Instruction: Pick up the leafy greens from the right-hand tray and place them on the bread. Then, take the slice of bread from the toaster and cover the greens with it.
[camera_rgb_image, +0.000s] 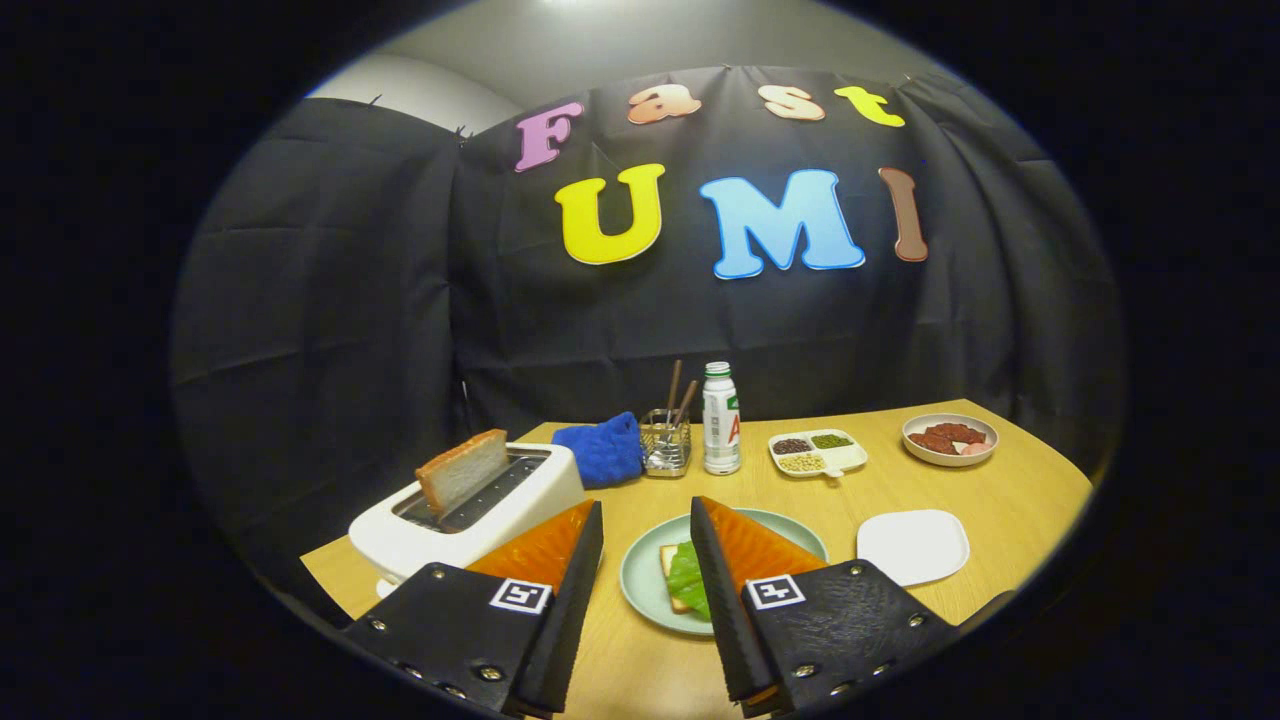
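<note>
Logging stock from the gripper view: I am seeing the gripper (645, 545) with its fingers standing apart and holding nothing, hovering above the wooden table (1000, 500). Leafy greens (688, 580) are lying on the bread (668, 570) on the green plate (640, 570), between and just beyond the fingertips. A second bread slice (462, 470) is standing tilted in the white toaster (480, 515), ahead of the left finger. A white tray (912, 545) is sitting to the right of the plate. Beyond are a blue cloth (600, 450), a utensil holder (666, 442), a bottle (721, 418), a divided dish (817, 452) and a bowl (950, 440).

Risks I am noting: the toaster slice is leaning, so a pinch on one corner could crumble it or jam it in the slot; the toaster looks light and could be dragged; a slice lowered off-centre could push the greens off the bread.
</note>
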